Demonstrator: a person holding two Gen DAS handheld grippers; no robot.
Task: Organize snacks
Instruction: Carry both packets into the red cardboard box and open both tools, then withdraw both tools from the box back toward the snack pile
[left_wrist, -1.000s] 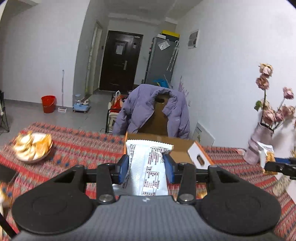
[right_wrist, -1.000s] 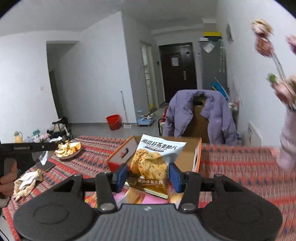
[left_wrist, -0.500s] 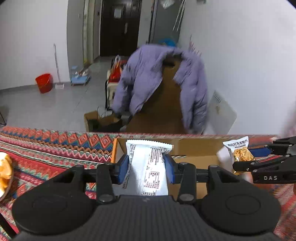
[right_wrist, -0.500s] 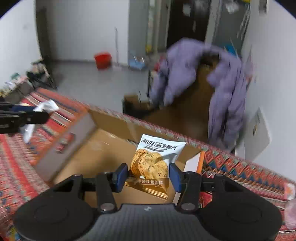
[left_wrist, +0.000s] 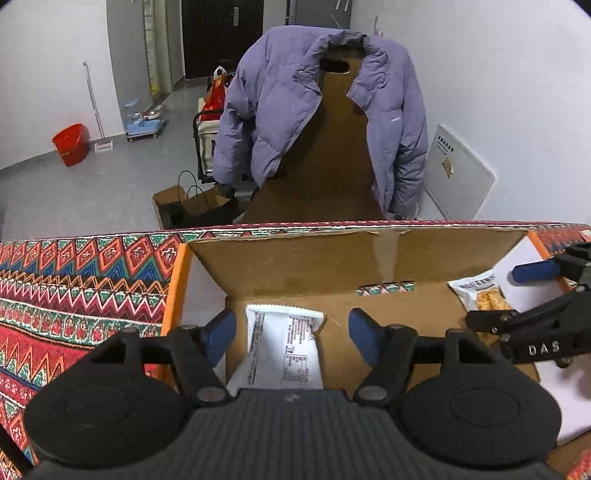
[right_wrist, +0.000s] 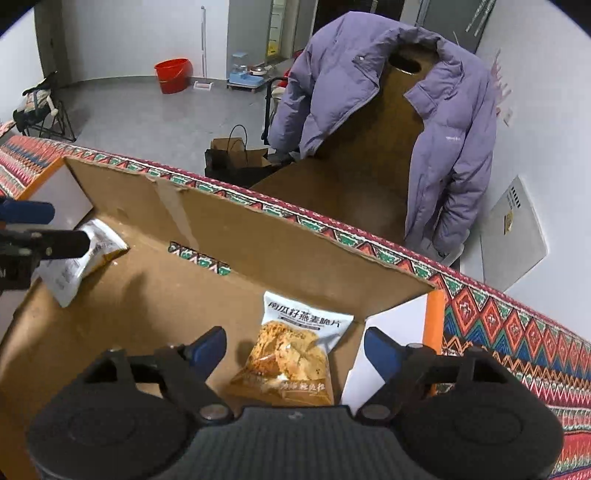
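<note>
Both grippers hang over an open cardboard box (left_wrist: 332, 258) on the patterned tablecloth. My left gripper (left_wrist: 291, 334) has its jaws opening; a white snack packet (left_wrist: 284, 350), printed back up, lies between the blue pads without touching them, inside the box. My right gripper (right_wrist: 295, 350) is also opening, and an orange-and-white oat crisp packet (right_wrist: 295, 350) lies on the box floor (right_wrist: 147, 314) between its spread pads, free of both. The right gripper (left_wrist: 535, 295) shows at the right edge of the left wrist view; the left gripper (right_wrist: 33, 236) shows at the left edge of the right wrist view, over the white packet (right_wrist: 74, 258).
The box has orange-edged white flaps (right_wrist: 399, 332) folded outward. A red zigzag tablecloth (left_wrist: 74, 288) covers the table around it. Beyond the far table edge stands a tall brown cardboard piece draped with a lilac padded jacket (left_wrist: 295, 103), with a paper bag (left_wrist: 199, 206) and red bucket (left_wrist: 72, 144) on the floor.
Both grippers dropped forward over the box and their jaws spread apart. The white packet and the oat crisp packet, gripped before, now lie loose in the box.
</note>
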